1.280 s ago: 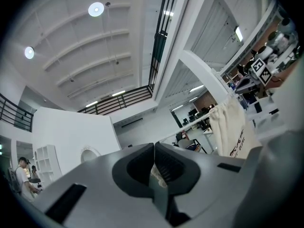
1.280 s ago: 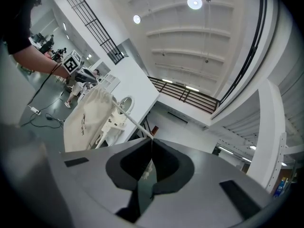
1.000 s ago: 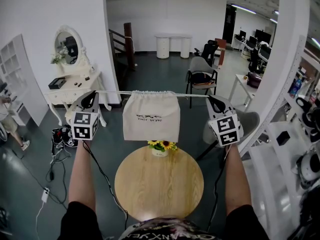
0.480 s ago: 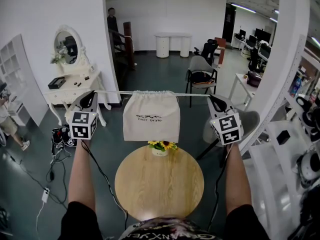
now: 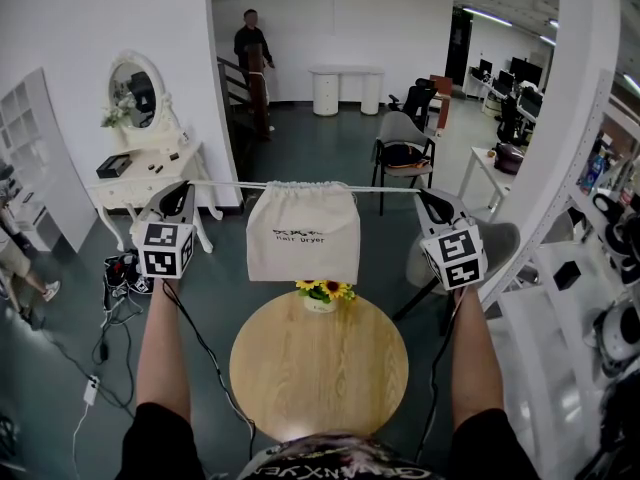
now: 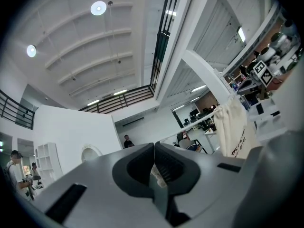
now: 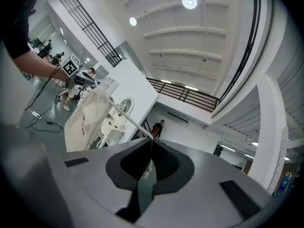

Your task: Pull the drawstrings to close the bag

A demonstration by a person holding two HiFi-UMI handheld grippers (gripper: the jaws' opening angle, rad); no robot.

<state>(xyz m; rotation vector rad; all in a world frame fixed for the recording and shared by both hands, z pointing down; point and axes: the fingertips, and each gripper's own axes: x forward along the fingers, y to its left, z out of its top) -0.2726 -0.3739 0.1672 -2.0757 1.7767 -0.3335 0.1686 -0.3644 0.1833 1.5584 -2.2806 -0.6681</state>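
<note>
**Pull held, bag cinched**

Head view: no shift since a second ago at the left gripper or right gripper. Held level and well apart, stretching the drawstring straight, with the bag hanging between, above the table, mouth gathered. Only newcomer: a person far behind.

Left gripper view: pinched tight at the jaws on the drawstring end.

Right gripper view: likewise clamped on the drawstring leading to the bag.

Probably little pulling left.
</note>
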